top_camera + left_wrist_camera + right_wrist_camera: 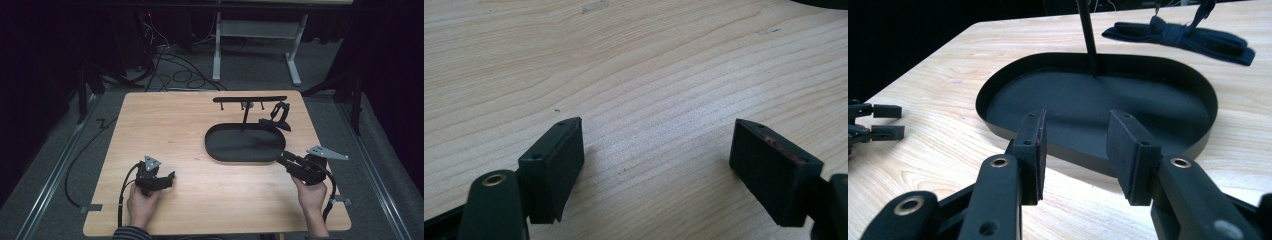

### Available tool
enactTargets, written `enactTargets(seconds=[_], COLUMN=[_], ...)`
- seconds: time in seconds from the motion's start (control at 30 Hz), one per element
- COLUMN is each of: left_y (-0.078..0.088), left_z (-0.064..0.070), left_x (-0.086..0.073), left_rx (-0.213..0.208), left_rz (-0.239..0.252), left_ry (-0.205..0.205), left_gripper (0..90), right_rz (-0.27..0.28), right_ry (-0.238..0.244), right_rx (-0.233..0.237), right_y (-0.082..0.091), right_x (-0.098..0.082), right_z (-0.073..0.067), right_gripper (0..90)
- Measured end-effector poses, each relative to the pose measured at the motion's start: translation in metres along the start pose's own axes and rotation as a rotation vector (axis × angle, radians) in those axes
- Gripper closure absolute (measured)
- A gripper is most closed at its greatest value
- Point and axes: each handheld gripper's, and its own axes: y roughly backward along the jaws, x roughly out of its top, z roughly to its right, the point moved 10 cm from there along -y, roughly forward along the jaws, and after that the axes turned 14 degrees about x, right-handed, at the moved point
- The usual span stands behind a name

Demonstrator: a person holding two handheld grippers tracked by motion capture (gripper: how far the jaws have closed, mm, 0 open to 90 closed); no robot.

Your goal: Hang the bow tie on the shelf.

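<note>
Dim room, pale wooden counter (165, 125). Black oval tray (998, 90) just ahead of right gripper (1075, 150), fingers half open, empty, lined up toward its rim. Left gripper (656, 160) resting wide open, empty, well apart.

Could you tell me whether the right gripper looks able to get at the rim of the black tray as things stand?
Probably yes: the right gripper points at the tray's near rim with jaws apart and empty, and only bare table lies between them.
</note>
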Motion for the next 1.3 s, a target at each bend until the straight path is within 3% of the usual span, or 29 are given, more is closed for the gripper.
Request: enactTargets(seconds=[0.63,1.3], left_y=[0.000,0.000], left_z=[0.000,0.000], left_x=[0.000,0.000], left_rx=[0.000,0.001], left_rz=[0.000,0.000], left_ry=[0.000,-0.001], left_gripper=[22.2,22.2], right_rz=[-0.025,-0.101], right_ry=[-0.039,-0.060], right_rx=[0.033,0.030], right_y=[-0.018,-0.039], right_x=[-0.023,-0.055], right_z=[-0.003,-0.001], right_gripper=[61.9,60.5])
